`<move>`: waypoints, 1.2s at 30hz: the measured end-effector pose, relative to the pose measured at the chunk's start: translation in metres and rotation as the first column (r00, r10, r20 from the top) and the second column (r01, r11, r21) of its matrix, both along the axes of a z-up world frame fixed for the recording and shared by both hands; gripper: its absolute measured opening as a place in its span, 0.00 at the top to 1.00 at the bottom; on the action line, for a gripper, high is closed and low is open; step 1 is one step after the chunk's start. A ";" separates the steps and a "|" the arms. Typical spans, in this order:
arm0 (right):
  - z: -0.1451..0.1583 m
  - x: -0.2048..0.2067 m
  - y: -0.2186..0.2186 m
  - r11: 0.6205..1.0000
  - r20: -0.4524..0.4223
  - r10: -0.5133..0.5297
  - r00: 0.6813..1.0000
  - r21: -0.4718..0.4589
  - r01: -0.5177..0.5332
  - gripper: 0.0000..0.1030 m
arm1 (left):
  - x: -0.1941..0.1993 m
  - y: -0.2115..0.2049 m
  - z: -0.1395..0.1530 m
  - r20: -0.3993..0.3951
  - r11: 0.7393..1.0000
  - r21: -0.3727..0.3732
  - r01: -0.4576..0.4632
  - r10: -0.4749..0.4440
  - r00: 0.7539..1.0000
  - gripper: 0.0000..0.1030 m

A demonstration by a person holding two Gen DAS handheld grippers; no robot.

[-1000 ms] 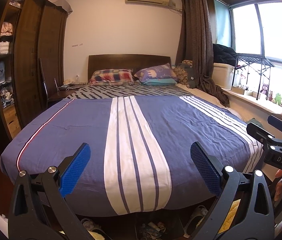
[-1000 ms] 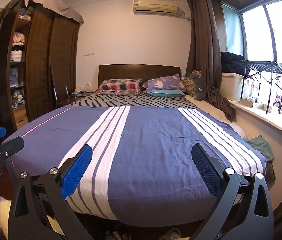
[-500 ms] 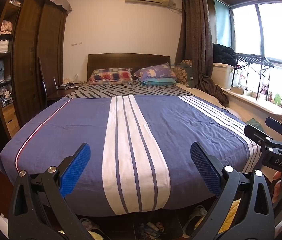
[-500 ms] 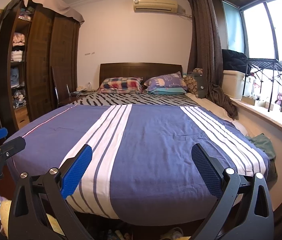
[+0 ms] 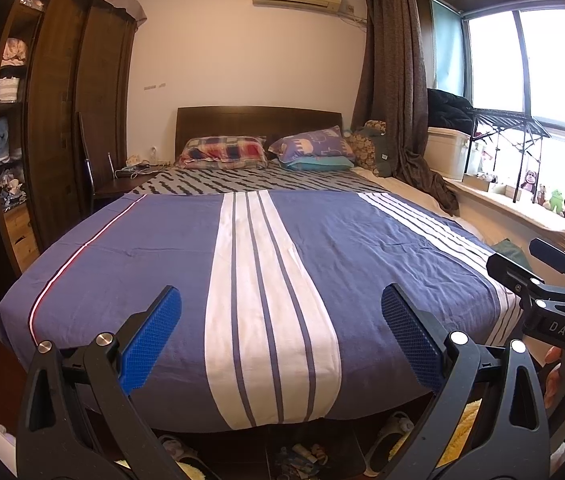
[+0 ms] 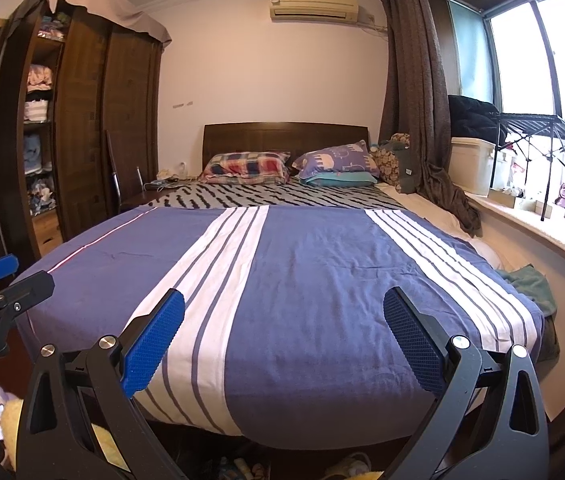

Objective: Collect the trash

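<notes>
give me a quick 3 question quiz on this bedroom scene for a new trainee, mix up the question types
1. True or false: the left gripper is shut on a piece of trash.
2. Multiple choice: where do small loose items that might be trash show? A) in the middle of the blue and white striped bedspread B) on the floor under the foot of the bed C) on the red plaid pillow
3. Fill in: the right gripper's jaws stand ____ with nothing between them.

Key: 1 false; 2 B; 3 open
</notes>
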State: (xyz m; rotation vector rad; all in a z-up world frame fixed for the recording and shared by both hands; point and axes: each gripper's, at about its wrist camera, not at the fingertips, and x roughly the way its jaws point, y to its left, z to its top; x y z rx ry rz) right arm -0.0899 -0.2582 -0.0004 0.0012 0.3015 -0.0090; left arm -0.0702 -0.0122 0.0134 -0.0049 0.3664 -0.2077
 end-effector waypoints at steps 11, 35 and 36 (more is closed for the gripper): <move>0.001 0.000 0.000 1.000 0.001 0.001 1.000 0.001 -0.001 0.03 | 0.000 0.002 0.001 0.004 1.000 -0.002 0.010 -0.010 1.000 0.08; 0.002 0.001 0.003 1.000 -0.001 0.002 1.000 0.004 -0.002 0.03 | 0.000 0.003 0.002 0.002 1.000 0.003 0.012 -0.012 1.000 0.08; 0.002 0.001 0.003 1.000 -0.001 0.002 1.000 0.004 -0.002 0.03 | 0.000 0.003 0.002 0.002 1.000 0.002 0.012 -0.012 1.000 0.08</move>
